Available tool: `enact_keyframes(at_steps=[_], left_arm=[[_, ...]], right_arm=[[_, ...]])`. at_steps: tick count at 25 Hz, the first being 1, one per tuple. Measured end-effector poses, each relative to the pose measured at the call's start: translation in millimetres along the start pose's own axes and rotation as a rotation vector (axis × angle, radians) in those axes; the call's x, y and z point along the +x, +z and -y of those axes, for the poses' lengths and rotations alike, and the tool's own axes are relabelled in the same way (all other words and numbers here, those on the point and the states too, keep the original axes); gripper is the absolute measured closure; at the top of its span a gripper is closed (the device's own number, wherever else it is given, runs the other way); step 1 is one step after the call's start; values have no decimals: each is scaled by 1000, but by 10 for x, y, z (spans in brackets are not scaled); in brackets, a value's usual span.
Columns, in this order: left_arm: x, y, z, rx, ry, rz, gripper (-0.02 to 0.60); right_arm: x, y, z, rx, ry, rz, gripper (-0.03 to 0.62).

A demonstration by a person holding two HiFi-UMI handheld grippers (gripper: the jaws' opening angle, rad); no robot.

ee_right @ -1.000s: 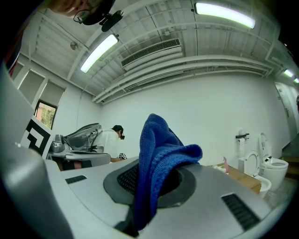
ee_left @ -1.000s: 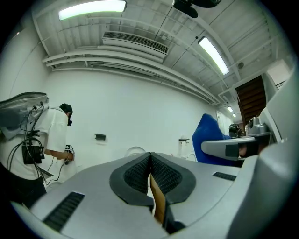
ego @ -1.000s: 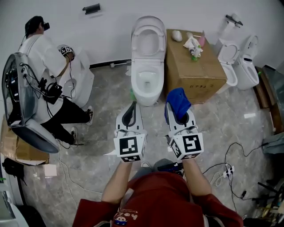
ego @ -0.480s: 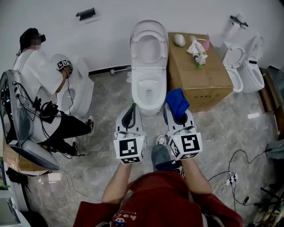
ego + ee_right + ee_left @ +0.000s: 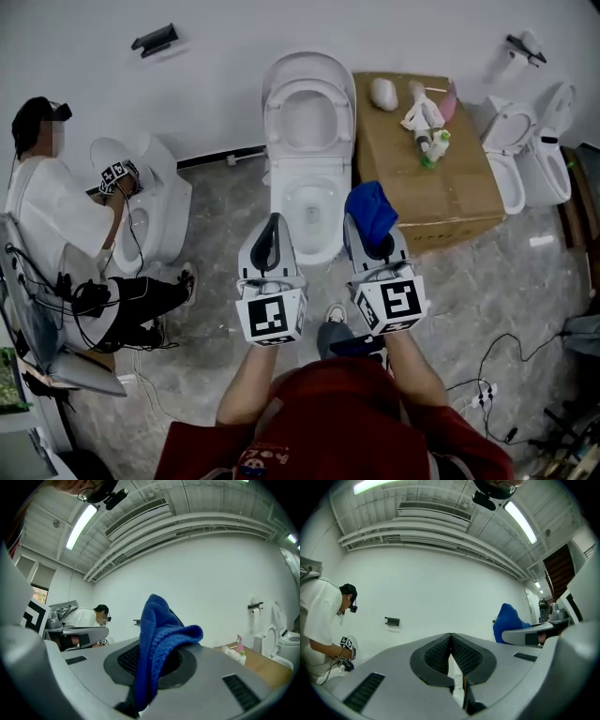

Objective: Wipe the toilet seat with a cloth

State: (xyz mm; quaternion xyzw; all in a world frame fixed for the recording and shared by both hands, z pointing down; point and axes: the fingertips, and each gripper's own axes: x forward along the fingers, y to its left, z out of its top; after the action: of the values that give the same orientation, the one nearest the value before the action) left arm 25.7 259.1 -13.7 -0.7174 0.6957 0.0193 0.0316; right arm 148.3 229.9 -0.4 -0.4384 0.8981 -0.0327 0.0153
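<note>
Right gripper [image 5: 375,246] clamps the blue cloth [image 5: 372,211] mid-frame; my left gripper [image 5: 273,234] is closed, empty. I judge wiping unstarted (nothing yet touches the toilet [image 5: 309,169], upper centre).

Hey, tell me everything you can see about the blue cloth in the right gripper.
The blue cloth is a small, thick rag with a knitted-looking weave, solid deep blue. It is pinched between the jaws of the right gripper, which are shut on it. A bunched fold stands up above the jaws and flops to one side; the rest hangs down between them. In the head view it sits just right of the white toilet, and only the jaws are seen touching it.
</note>
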Motion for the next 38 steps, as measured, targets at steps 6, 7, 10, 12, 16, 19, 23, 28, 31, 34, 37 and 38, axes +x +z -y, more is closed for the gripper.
enact_keyframes(at_steps=[6,7,10,12,16,19,23,28,31,34,37,38], left_arm=[[921,-217,-252,-6,14,-24,566],[1051,-252,-301,-18,11,-24,566],[1373,-448,-461,-20,-9,-31,566],[1586,-636,-593,-17,-20,-38,566],[1985,-1050,-822,-66,-31,-43,566],[2273,-1448,-977,-72,-32,-70,566],[2630,-2086,-1102,-71,-37,-84,566],[2985,-2984,-1233,-45,-39,-96,566],[3159,-3518,-1279,-16,-28,-111,566],[3252,-4032,-1262,-6,-49,-157,566],[3319,-4457,-1249,-1,-74,-193,566],[3350,-4575,-1261,1,-78,-196,566]], right_arm=[[817,-157,514,10,-12,-34,534],[948,-204,561,12,-17,-37,534],[1287,-410,622,16,-35,-52,534],[1523,-564,652,12,-55,-52,534],[1990,-965,711,1,-75,-57,534],[2352,-1380,803,8,-75,-78,534],[2801,-2083,1016,20,-98,-104,535],[3289,-2991,1249,36,-117,-92,535],[3549,-3499,1377,32,-134,-85,536],[3734,-4020,1499,30,-159,-115,535],[3846,-4479,1580,31,-177,-162,534],[3892,-4613,1595,30,-181,-171,536]])
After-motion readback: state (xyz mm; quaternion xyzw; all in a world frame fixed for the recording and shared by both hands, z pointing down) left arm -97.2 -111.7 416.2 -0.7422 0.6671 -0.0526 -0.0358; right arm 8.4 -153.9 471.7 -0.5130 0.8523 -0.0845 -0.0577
